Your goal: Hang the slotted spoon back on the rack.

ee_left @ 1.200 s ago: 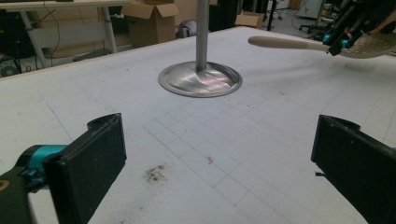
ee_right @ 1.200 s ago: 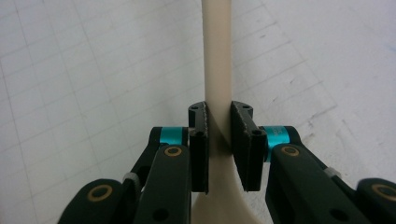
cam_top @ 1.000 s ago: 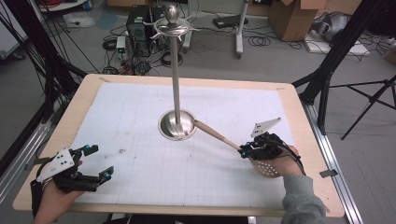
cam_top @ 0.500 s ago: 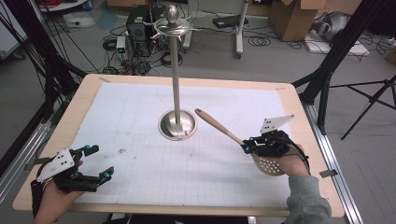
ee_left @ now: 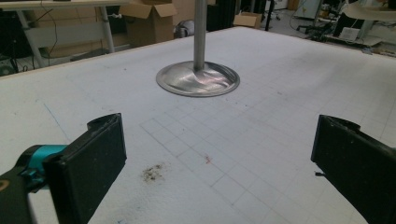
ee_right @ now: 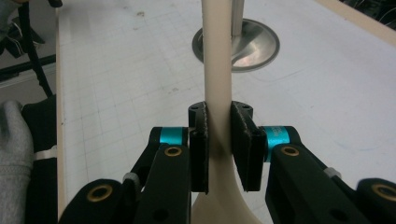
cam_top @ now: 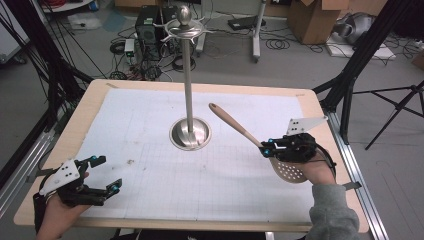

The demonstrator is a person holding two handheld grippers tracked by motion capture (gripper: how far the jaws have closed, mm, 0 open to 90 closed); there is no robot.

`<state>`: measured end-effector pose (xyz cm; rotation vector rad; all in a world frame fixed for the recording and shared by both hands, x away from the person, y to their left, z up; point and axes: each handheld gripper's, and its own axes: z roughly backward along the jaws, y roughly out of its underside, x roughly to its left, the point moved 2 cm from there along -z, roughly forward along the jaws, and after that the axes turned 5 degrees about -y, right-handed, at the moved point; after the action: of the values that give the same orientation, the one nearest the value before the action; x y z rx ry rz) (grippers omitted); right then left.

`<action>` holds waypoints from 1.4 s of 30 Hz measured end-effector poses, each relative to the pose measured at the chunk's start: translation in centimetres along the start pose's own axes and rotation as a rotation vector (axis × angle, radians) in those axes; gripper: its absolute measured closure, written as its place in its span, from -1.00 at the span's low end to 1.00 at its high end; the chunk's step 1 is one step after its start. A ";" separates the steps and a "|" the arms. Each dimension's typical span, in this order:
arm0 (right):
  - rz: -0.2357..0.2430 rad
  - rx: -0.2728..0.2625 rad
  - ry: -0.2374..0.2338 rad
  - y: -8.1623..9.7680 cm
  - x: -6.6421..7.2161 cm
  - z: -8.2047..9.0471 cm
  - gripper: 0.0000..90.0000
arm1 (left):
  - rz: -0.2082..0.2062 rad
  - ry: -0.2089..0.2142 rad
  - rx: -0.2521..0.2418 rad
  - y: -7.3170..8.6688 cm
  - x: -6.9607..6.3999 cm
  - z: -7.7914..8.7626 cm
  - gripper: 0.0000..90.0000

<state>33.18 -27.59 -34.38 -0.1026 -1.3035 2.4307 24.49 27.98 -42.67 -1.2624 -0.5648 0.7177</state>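
A slotted wooden spoon (cam_top: 250, 134) is lifted off the white mat, handle pointing up and left toward the metal stand, perforated bowl (cam_top: 290, 171) near the person's right hand. My right gripper (cam_top: 266, 148) is shut on the spoon's neck; in the right gripper view both pads (ee_right: 200, 140) press the pale handle (ee_right: 218, 70). The metal stand (cam_top: 189, 131) has a round base at mat centre, a tall pole and hooks on top (cam_top: 183, 27). My left gripper (cam_top: 107, 175) rests at the near left corner, jaws wide open, nothing between them; its view looks at the stand's base (ee_left: 198, 78).
The table (cam_top: 85, 110) has a wooden rim around the white gridded mat. A small brown stain (ee_left: 153, 172) lies on the mat near the left gripper. Black frame legs, cables and cardboard boxes (cam_top: 312, 17) stand on the floor beyond the far edge.
The right gripper has risen with the spoon; the handle, which lay low near the stand's base, now tilts up off the mat. The left gripper has stayed put.
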 end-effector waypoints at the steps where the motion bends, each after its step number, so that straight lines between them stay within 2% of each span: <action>1: 0.002 -0.004 0.001 -0.2 0.1 0.1 0.74 | -0.002 0.001 0.000 0.0 0.0 0.0 -0.92; 8: 0.020 -0.048 -0.001 -1.6 0.4 1.0 0.74 | 0.002 -0.001 -0.003 -0.1 0.0 0.1 -0.92; 16: 0.040 -0.096 0.024 -2.9 0.8 1.6 0.74 | 0.000 0.000 -0.006 -0.1 0.0 0.2 -0.92; 25: 0.039 -0.130 0.026 -3.8 0.9 2.3 0.74 | 0.005 0.000 -0.015 -0.2 0.0 0.2 -0.92; 33: 0.034 -0.188 0.041 -4.9 0.9 3.1 0.74 | 0.007 0.000 -0.013 -0.2 0.1 0.2 -0.92; 42: 0.036 -0.216 0.055 -5.9 0.9 3.5 0.74 | 0.010 0.002 -0.017 -0.2 0.1 0.3 -0.92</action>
<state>33.30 -27.08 -27.48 -0.2509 -1.5470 2.2910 24.37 28.24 -42.38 -1.2824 -0.5647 0.7213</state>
